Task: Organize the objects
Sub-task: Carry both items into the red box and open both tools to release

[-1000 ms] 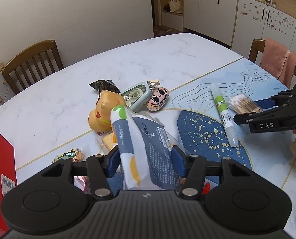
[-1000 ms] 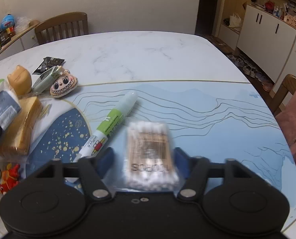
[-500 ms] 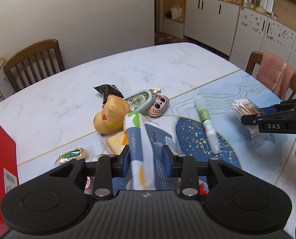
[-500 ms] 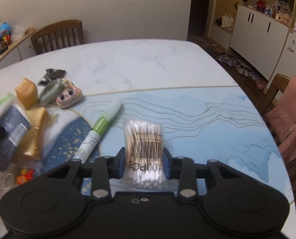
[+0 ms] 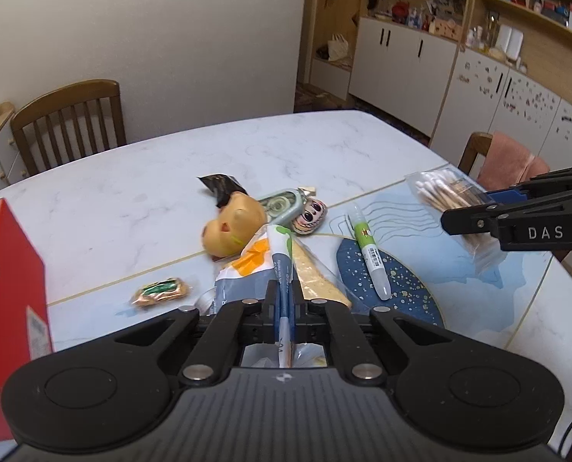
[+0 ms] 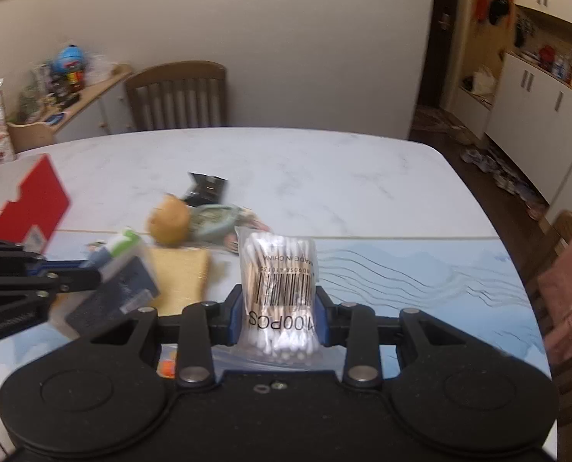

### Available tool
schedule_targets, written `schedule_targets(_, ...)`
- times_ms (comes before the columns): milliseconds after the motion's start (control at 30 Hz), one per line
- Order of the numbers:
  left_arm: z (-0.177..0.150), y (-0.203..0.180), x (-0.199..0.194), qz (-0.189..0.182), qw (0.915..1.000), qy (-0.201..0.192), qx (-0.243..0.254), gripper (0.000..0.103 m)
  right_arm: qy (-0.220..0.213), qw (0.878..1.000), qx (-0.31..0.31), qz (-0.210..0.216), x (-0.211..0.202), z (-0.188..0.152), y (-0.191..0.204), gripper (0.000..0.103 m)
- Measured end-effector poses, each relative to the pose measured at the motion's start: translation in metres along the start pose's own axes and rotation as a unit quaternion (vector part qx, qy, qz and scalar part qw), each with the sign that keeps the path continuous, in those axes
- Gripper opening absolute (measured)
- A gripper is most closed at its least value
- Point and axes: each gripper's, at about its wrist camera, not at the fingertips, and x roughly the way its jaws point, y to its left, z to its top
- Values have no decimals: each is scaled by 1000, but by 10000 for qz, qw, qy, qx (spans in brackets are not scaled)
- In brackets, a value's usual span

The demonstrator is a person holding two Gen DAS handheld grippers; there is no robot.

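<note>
My left gripper (image 5: 284, 296) is shut on a blue, white and orange tissue pack (image 5: 282, 265) and holds it above the table. It shows blurred at the left of the right wrist view (image 6: 120, 277). My right gripper (image 6: 278, 308) is shut on a clear bag of cotton swabs (image 6: 278, 273) and holds it lifted; the bag also shows at the right of the left wrist view (image 5: 451, 200). On the table lie a green and white glue pen (image 5: 368, 254), an orange toy (image 5: 234, 227), a correction tape (image 5: 280, 206) and a doll-face charm (image 5: 309, 217).
A red box (image 5: 16, 269) stands at the left table edge. A wrapped yellow sponge (image 6: 180, 277) lies under the tissue pack, a green snack packet (image 5: 161, 290) to its left, a black packet (image 5: 218, 188) behind. Wooden chairs (image 5: 68, 123) stand around the table.
Both grippers have closed fully on their items and lifted them off the table. The tissue pack is squeezed thin between the left fingers. The views show more of the room.
</note>
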Motion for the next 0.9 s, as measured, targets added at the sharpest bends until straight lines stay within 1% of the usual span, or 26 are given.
schedule_targets(233,-1,30,-44,19,9991,-321,-260,3,-138,9983,-453,330,-17,23,50,35)
schedule_targets(400,1,60,-82,128,9972,-612,-412,3,-197,9953,-712,629,-22,41,85,35)
schedule_targets(600,3,102,-119,446,9940,-810,-584,3,-214,9892,-1056,989,-18,61,136,35)
schedule_targets(767,0,140,-138,783,9903,-873,-745,3,-237,9819,-1438,1212,-9,74,184,35)
schedule_targets(900,-4,169,-148,1054,9874,-876,-788,3,-215,9769,-1593,1408,2,83,220,35)
